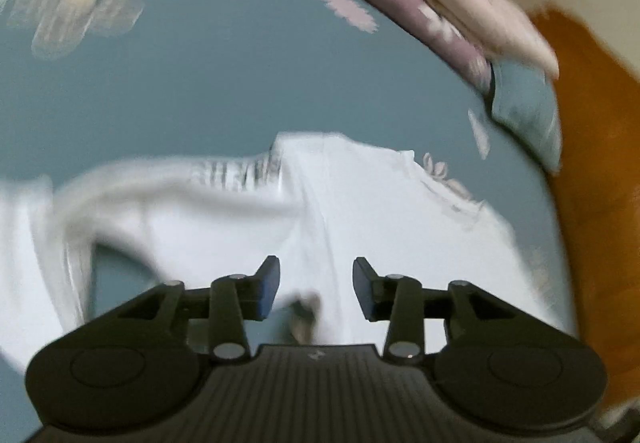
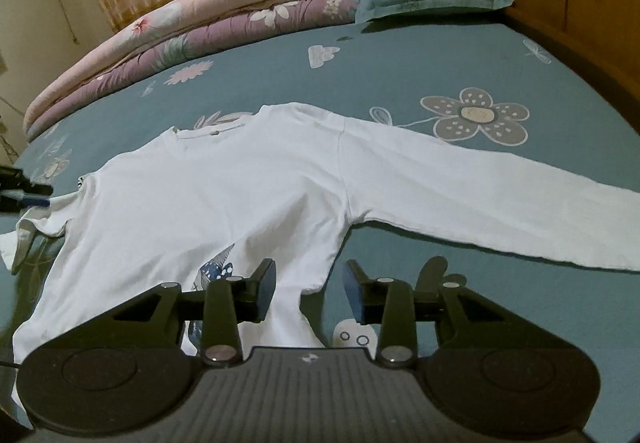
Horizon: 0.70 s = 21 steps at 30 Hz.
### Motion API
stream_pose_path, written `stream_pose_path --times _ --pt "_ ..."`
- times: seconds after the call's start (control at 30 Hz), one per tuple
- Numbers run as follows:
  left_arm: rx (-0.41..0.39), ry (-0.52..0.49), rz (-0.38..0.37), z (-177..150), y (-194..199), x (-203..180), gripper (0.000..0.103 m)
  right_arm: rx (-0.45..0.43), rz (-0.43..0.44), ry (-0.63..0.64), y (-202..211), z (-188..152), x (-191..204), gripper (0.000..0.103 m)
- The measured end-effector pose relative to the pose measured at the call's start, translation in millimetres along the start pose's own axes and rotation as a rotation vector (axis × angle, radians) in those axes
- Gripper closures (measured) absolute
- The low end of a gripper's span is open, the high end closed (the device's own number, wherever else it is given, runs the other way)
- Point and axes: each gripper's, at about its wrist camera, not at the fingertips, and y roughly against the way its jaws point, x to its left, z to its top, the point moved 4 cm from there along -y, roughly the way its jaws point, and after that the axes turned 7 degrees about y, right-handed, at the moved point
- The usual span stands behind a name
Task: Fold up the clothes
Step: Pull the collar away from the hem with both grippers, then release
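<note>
A white shirt [image 2: 208,195] lay flat mid-bed [image 2: 400,59], one sleeve [image 2: 500,203] stretched toward the right edge. Both the left gripper [image 1: 316,293] and the right gripper [image 2: 310,293] hung over it, jaws apart, empty.

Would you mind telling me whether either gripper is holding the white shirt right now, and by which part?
Nothing is held. Both the left gripper and the right gripper hover with jaws open over the white shirt.
</note>
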Motion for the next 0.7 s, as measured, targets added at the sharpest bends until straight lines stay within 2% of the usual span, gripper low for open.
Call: stream_pose_path --times 0.07,0.17,0.23,0.37,0.43,0.47,0.5,0.53,0.57,0.7 --pt "-0.016 0.109 -0.018 -13.7 -2.9 19.8 0.061 0.006 0.011 0.005 -1.6 -0.5 -2.3 0.057" --pt "-0.05 0.246 0.033 -28.9 -11.3 51.6 0.062 0.011 0.02 0.016 -2.2 -0.9 -5.8 0.057" --pt "-0.097 0.306 -0.009 -34.5 -13.2 61.3 0.06 0.012 0.023 0.022 -0.9 -1.1 -8.6 0.056" --pt "-0.208 0.371 -0.04 -34.7 -14.6 67.4 0.059 0.016 0.035 0.003 1.4 -4.9 -19.4 0.053" --pt "-0.25 0.376 -0.029 -31.0 -18.9 66.7 0.06 0.023 0.037 -0.007 -1.4 -7.0 -24.6 0.053" --pt "-0.271 0.378 -0.023 -29.2 -21.0 66.4 0.063 0.027 0.038 -0.009 -3.3 -7.5 -26.3 0.053" --pt "-0.291 0.379 -0.015 -27.4 -23.1 65.9 0.074 0.03 0.04 -0.011 -5.3 -7.9 -27.7 0.053" --pt "-0.293 0.346 0.065 -26.8 -24.2 61.3 0.102 0.033 0.042 -0.012 -7.3 -8.3 -29.1 0.053" --pt "-0.296 0.313 0.141 -26.1 -24.8 56.7 0.103 0.036 0.043 -0.012 -9.1 -8.5 -29.9 0.053" --pt "-0.391 0.249 0.222 -6.9 -1.4 53.0 0.103 0.05 0.058 -0.004 -14.6 -11.8 -33.4 0.053"
